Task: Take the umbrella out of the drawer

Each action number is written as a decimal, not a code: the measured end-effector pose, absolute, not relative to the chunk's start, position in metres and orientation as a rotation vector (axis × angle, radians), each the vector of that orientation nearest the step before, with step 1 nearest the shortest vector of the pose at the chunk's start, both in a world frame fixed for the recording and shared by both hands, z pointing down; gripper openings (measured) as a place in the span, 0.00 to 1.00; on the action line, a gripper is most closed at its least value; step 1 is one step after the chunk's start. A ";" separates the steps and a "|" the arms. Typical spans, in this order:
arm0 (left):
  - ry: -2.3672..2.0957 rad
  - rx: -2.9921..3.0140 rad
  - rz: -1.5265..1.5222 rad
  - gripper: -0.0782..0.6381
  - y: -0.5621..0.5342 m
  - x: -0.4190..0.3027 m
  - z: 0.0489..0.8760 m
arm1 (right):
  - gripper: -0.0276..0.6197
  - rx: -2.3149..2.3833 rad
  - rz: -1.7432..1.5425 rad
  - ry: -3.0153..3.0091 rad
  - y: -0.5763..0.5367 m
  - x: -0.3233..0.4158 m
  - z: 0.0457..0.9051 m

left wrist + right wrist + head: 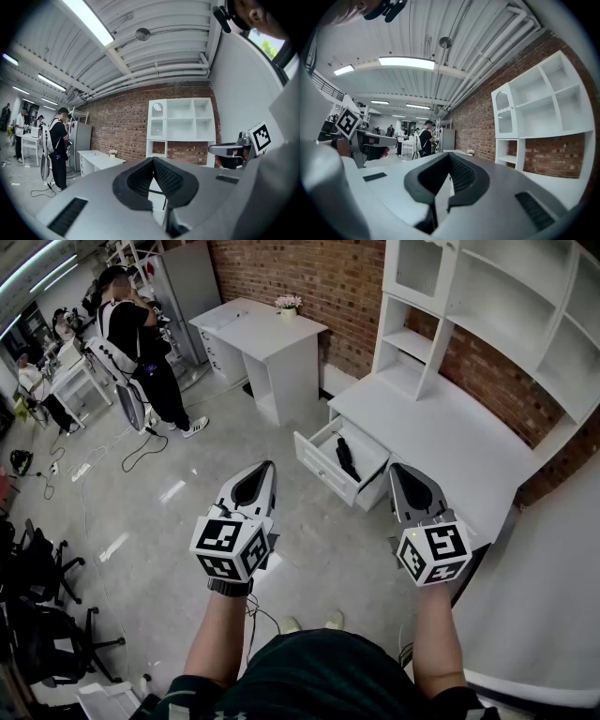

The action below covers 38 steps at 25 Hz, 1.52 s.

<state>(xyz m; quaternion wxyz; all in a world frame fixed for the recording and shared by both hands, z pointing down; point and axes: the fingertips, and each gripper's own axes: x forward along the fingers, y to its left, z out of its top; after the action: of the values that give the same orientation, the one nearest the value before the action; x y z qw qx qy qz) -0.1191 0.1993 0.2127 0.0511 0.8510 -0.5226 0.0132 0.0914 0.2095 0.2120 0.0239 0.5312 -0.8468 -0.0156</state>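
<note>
The left tongs (pixel 270 465) have their jaws together at the tip with nothing between them, held level at lower centre of the head view. The right tongs (pixel 393 467) are likewise closed and empty, just right of centre. Between and beyond the two tips, a white drawer (pixel 323 468) stands pulled open from under the white counter (pixel 450 442). The umbrella (pixel 347 458) lies inside it: black, folded into a short slim bundle, set lengthwise along the drawer's bottom, apart from both tongs. A white shelf unit (pixel 487 306) rises at upper right against the brick wall (pixel 328 277). At upper left, a person (pixel 141 343) in black stands on the grey floor (pixel 187 521) near a smaller counter (pixel 267 338) carrying a flower pot (pixel 288 306).
</note>
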 end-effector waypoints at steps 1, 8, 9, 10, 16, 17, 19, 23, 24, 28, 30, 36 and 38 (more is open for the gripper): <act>-1.587 2.593 0.040 0.12 0.200 -0.117 0.212 | 0.05 1.647 -0.046 -2.622 0.210 0.093 0.212; -1.587 2.600 0.045 0.12 0.204 -0.103 0.214 | 0.05 1.653 0.027 -2.662 0.212 0.107 0.214; -1.591 2.601 0.047 0.12 0.204 -0.101 0.213 | 0.05 1.652 0.027 -2.665 0.212 0.109 0.213; -1.597 2.601 0.047 0.12 0.205 -0.100 0.211 | 0.05 1.651 0.025 -2.670 0.212 0.112 0.212; -1.625 2.596 0.050 0.12 0.205 -0.086 0.210 | 0.05 1.637 0.017 -2.694 0.211 0.126 0.210; -1.630 2.597 0.053 0.12 0.204 -0.083 0.210 | 0.05 1.634 0.016 -2.699 0.210 0.128 0.211; -1.637 2.597 0.065 0.12 0.204 -0.077 0.212 | 0.05 1.627 0.015 -2.706 0.209 0.133 0.214; -1.640 2.588 0.089 0.12 0.205 -0.071 0.220 | 0.05 1.617 0.036 -2.712 0.208 0.137 0.224; -1.641 2.586 0.091 0.12 0.204 -0.071 0.221 | 0.05 1.614 0.039 -2.714 0.208 0.137 0.226; -1.640 2.600 0.103 0.12 0.198 -0.065 0.222 | 0.05 1.618 0.056 -2.708 0.201 0.141 0.232; -1.644 2.602 0.111 0.12 0.192 -0.064 0.224 | 0.05 1.620 0.068 -2.702 0.195 0.143 0.236; -1.622 2.596 0.116 0.12 0.164 -0.066 0.235 | 0.05 1.623 0.074 -2.680 0.171 0.139 0.245; -1.613 2.597 0.111 0.12 0.152 -0.068 0.237 | 0.05 1.625 0.079 -2.668 0.161 0.137 0.248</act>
<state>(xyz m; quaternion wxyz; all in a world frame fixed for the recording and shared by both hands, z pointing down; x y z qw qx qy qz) -0.0676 0.1519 0.2366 0.0412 0.8482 -0.5269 0.0361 0.1366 0.1608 0.2483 0.0081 0.5200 -0.8538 0.0254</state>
